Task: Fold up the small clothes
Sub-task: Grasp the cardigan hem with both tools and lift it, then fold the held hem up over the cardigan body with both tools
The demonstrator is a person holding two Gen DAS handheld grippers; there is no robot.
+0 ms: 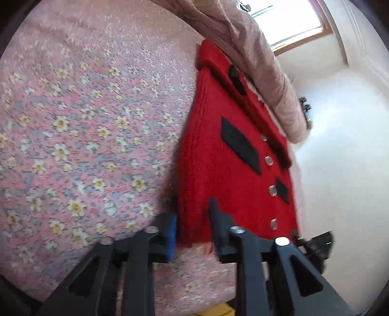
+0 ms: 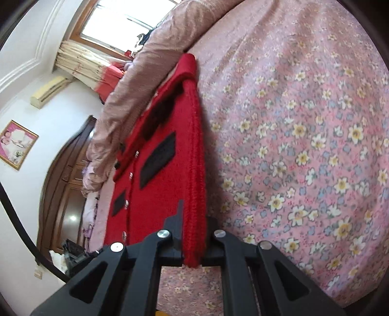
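The right gripper (image 2: 193, 245) pinches the red cardigan's (image 2: 167, 175) folded edge to steady it on the bed (image 2: 304, 145); the left gripper (image 1: 194, 226) stands parted astride the hem, gripping nothing.

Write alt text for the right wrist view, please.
The right claw is shut on the folded edge of a red cardigan lying on a pink floral bedsheet. A pinkish blanket lies beside it, with a window behind.
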